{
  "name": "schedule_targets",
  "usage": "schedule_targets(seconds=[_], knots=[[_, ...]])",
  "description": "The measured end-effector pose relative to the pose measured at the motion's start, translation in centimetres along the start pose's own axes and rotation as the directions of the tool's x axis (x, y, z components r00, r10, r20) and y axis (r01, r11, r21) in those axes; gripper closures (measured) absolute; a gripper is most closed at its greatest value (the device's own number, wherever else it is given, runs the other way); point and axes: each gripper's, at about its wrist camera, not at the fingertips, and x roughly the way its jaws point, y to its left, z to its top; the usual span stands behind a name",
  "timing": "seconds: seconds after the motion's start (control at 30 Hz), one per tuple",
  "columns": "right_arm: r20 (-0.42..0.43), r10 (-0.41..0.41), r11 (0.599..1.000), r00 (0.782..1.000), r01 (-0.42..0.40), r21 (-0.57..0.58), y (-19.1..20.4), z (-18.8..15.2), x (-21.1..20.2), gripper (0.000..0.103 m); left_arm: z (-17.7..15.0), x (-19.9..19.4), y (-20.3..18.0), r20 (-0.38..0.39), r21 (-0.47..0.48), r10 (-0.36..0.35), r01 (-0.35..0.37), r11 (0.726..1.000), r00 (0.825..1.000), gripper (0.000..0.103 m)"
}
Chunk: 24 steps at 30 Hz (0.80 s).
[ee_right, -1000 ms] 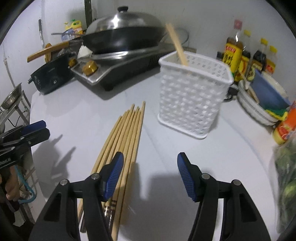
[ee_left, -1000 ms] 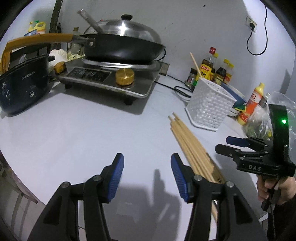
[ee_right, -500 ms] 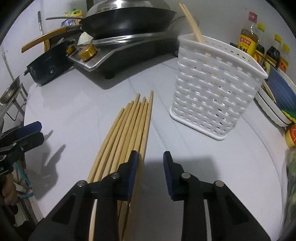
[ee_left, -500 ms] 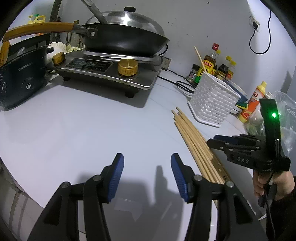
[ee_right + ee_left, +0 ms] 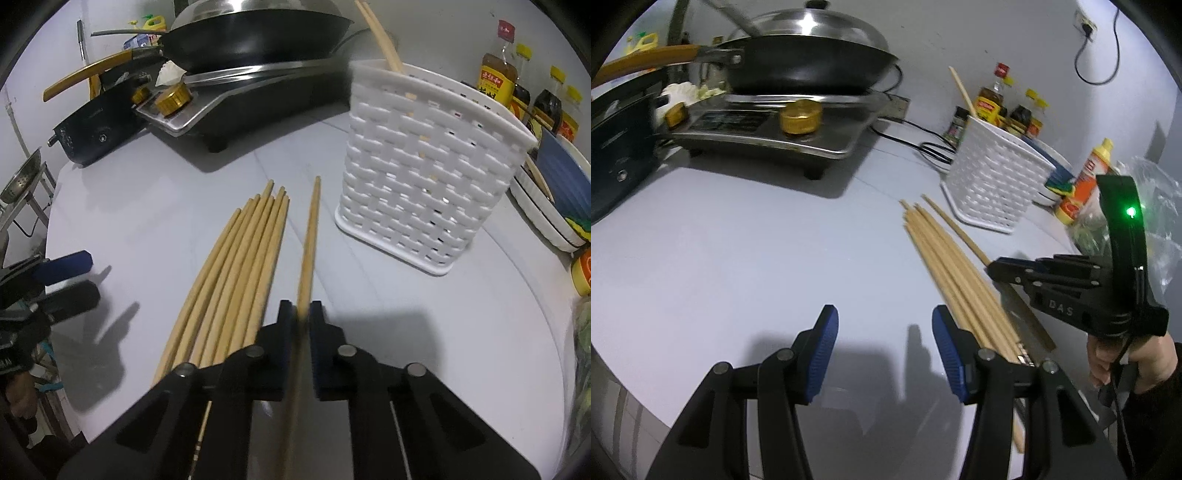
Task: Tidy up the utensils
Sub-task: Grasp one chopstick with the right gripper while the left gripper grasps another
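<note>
Several wooden chopsticks (image 5: 243, 266) lie in a bundle on the white counter (image 5: 738, 258). One chopstick (image 5: 310, 236) is apart from the bundle on its right side, and my right gripper (image 5: 303, 314) is shut on its near part. The left wrist view shows this gripper (image 5: 991, 267) from the side, low over the bundle (image 5: 945, 258). A white woven basket (image 5: 424, 177) stands just beyond, with two chopsticks (image 5: 380, 37) upright in it. My left gripper (image 5: 884, 332) is open and holds nothing, just left of the bundle's near end.
A lidded wok (image 5: 798, 70) sits on an induction cooker (image 5: 768, 129) at the back left, beside a dark appliance (image 5: 617, 147). Sauce bottles (image 5: 991, 99), stacked dishes (image 5: 554, 192), an orange bottle (image 5: 1086, 184) and a bag of greens (image 5: 1160, 206) crowd the right.
My right gripper came down and shut on the rightmost chopstick, which now lies apart from the bundle. My left gripper moved forward and lower over the counter, still open.
</note>
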Motion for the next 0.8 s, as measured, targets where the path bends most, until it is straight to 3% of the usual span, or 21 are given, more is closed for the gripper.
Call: schedule_targets(seconds=[0.2,0.4,0.73,0.8], knots=[[0.021,0.036,0.999,0.999,-0.037,0.015,-0.9,-1.3,-0.9,0.097,-0.1,1.3,-2.9,-0.031,0.063,-0.003,0.005,0.998,1.0,0.046],[0.054,0.062,0.997,0.997,-0.065,0.041,-2.4,-2.1,-2.3,0.097,-0.3,3.3,-4.7,-0.092,0.138,0.048,-0.035,0.99,0.995,0.045],[0.095,0.087,0.994,0.992,-0.093,0.058,-3.9,-2.8,-3.7,0.097,-0.1,4.4,-6.1,-0.109,0.267,0.171,-0.136,0.954,0.979,0.035],[0.099,0.093,0.993,0.991,-0.099,0.06,-4.0,-3.0,-3.7,0.097,-0.1,4.3,-6.0,-0.104,0.27,0.166,-0.133,0.954,0.981,0.034]])
